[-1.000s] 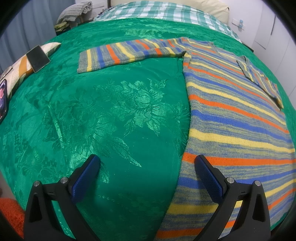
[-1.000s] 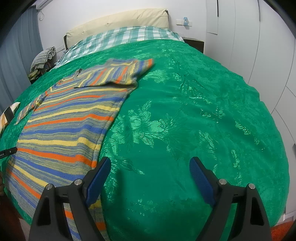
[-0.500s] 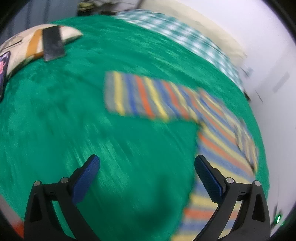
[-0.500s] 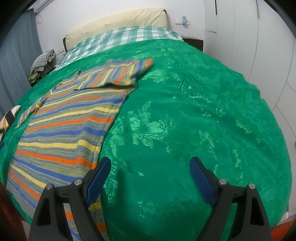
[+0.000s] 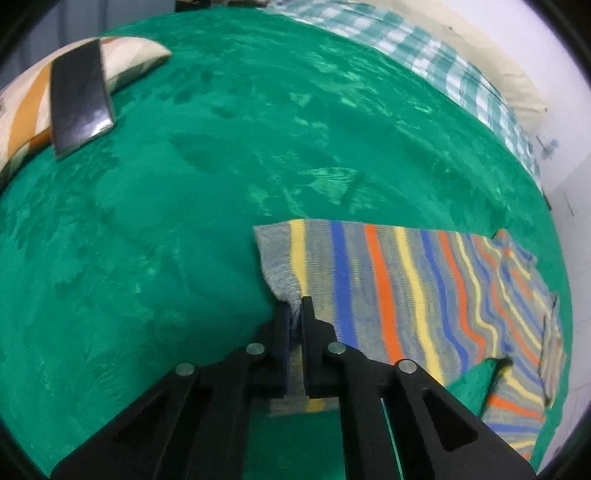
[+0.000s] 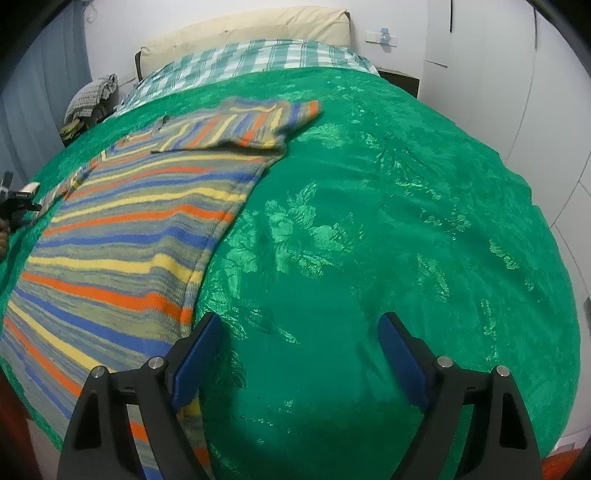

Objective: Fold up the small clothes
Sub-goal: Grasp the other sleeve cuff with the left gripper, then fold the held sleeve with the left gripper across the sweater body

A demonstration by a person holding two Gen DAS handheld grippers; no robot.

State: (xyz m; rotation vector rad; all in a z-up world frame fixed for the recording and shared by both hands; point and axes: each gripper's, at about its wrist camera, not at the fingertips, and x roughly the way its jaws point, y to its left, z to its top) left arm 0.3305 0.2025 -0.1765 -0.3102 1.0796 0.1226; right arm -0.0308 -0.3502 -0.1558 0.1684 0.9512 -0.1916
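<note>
A striped sweater, grey with blue, orange and yellow bands, lies flat on a green bedspread (image 6: 369, 229). In the left wrist view my left gripper (image 5: 294, 310) is shut on the cuff corner of the sweater's outstretched sleeve (image 5: 369, 280). In the right wrist view the sweater body (image 6: 122, 236) lies to the left, with its other sleeve (image 6: 236, 127) folded across the chest. My right gripper (image 6: 295, 339) is open and empty above the bedspread, its left finger over the sweater's hem edge.
A patterned cushion (image 5: 26, 107) with a dark phone (image 5: 79, 96) on it lies at the far left of the bed. A checked sheet (image 6: 236, 62) and a cream pillow (image 6: 240, 27) are at the head. A white wall (image 6: 517, 92) stands on the right.
My left gripper swept from the sweater's hem up to the outstretched sleeve cuff and closed on it. My right gripper stayed open and barely moved.
</note>
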